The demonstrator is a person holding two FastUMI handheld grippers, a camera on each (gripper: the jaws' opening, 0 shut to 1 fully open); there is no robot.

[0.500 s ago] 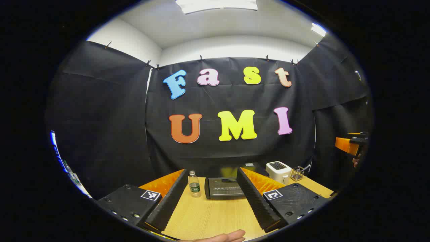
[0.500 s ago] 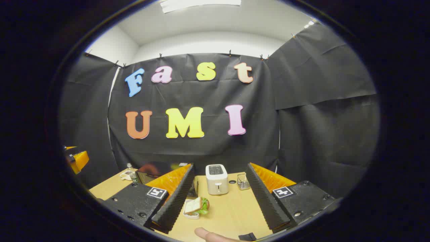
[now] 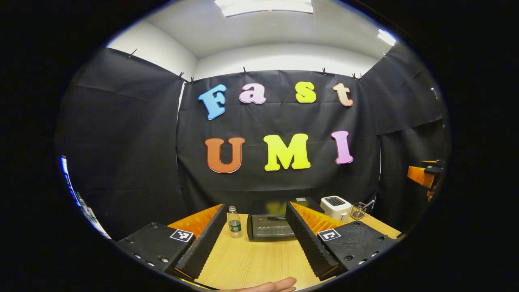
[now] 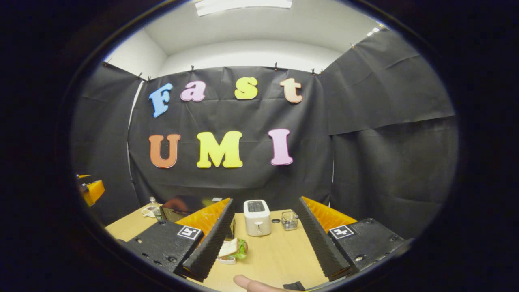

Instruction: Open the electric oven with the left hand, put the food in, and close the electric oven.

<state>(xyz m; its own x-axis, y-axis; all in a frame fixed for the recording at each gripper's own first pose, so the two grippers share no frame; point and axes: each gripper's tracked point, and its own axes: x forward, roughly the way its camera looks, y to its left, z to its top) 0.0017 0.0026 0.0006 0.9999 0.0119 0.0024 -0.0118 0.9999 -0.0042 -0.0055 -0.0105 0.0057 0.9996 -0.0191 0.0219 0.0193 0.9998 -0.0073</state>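
A: Item one, desk (image 3: 251, 259). Is anything on it changing?

B: Nothing on it is shifting. In both views the scene is sliding only slightly against half a second ago, so the hands are drifting, not reaching.

A: Item two, oven (image 3: 269, 226).

B: It is standing at the back of the desk, door shut, dead ahead between the left tongs' fingers and well apart from them. In the right gripper view it is sitting at far left (image 4: 182, 205).

A: Item three, toaster (image 4: 257, 217).

B: It is sitting right of the oven, wire basket (image 4: 289, 220) just beside it.

A: Item four, left tongs (image 3: 253, 239).

B: They are gaping wide, gripping nothing, aiming at the oven door.

A: Item five, right tongs (image 4: 263, 247).

B: Also spread wide and carrying nothing. In their view the toaster and sandwich are sitting a touch further left than before, so they are swinging slightly rightward.

A: Item six, sandwich (image 4: 232, 248).

B: It is resting on a small plate (image 4: 227, 259) on the desk, just beside the right tongs' left finger, untouched.

A: Item seven, bottle (image 3: 234, 222).

B: It is standing upright, left of the oven.

A: Task reading?

B: Opening is not yet starting; the left tongs are probably lining up on the door handle.
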